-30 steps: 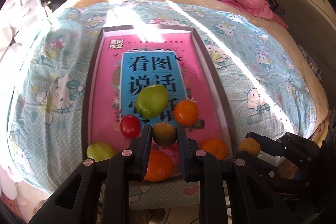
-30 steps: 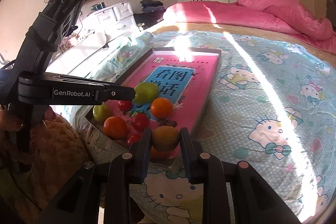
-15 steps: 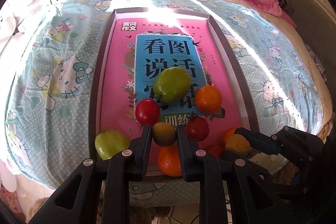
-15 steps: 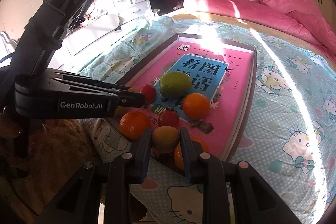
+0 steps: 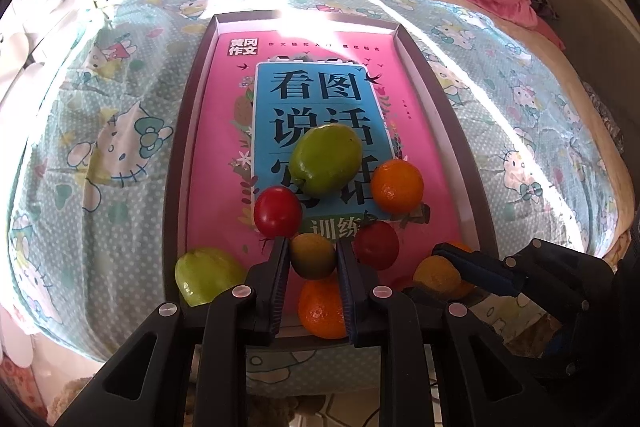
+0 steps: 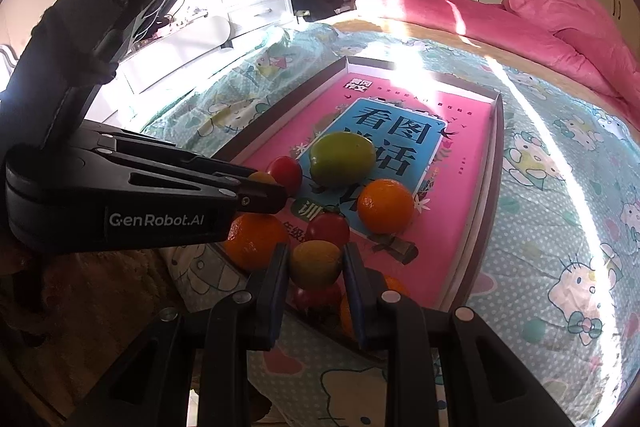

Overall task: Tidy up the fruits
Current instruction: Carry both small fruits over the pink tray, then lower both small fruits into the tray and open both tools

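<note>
Right gripper (image 6: 315, 263) has neared the tray (image 6: 498, 147); grip unchanged.

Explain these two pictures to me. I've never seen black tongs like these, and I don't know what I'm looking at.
These are two hand-held grippers, one in each of a person's hands, each with a wide-angle camera looking along its two fingers. One picture comes from the left gripper, the other from the right gripper; each also shows the other gripper from the side. Both are closed on a small yellow-brown fruit: the left's fruit, the right's fruit. Below them, on a bed with a cartoon-cat sheet, lies a shallow tray lined with a pink book cover. On it sit a green mango, oranges, tomatoes and another green fruit.
</note>
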The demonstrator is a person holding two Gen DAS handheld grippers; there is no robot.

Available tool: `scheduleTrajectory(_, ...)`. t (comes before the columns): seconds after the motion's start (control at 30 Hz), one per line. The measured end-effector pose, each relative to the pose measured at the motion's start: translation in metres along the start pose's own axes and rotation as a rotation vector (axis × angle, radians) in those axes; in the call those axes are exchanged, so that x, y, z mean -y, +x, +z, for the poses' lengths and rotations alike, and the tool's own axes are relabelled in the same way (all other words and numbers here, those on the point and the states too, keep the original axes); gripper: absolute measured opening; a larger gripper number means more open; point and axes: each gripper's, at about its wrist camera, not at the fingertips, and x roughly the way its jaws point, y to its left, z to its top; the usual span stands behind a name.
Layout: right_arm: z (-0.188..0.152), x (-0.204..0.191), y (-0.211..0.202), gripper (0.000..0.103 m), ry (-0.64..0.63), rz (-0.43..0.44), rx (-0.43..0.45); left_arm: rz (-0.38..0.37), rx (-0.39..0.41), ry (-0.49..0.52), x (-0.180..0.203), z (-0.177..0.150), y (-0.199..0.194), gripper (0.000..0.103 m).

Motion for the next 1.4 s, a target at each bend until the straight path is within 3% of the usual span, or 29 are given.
scheduleTrajectory(0.53,-0.004,0.010,-0.011,0.029,0.035,-0.008,0.015,-0.010,0.003,0.006,0.004,0.000,0.000,0.025)
scheduleTrajectory(0.8,-0.006,0.022,-0.031,0.035,0.074,-0.027,0.048,-0.003,0.035,0.017,0.010,-0.001,-0.009,0.043)
scheduleTrajectory(1.17,-0.005,0.041,-0.091,0.065,0.127,-0.125,0.207,0.012,0.130,0.003,0.030,-0.006,-0.050,0.076)
scheduleTrajectory(1.4,-0.008,0.050,-0.135,0.082,0.144,-0.177,0.280,0.034,0.173,-0.039,0.045,-0.022,-0.077,0.079)
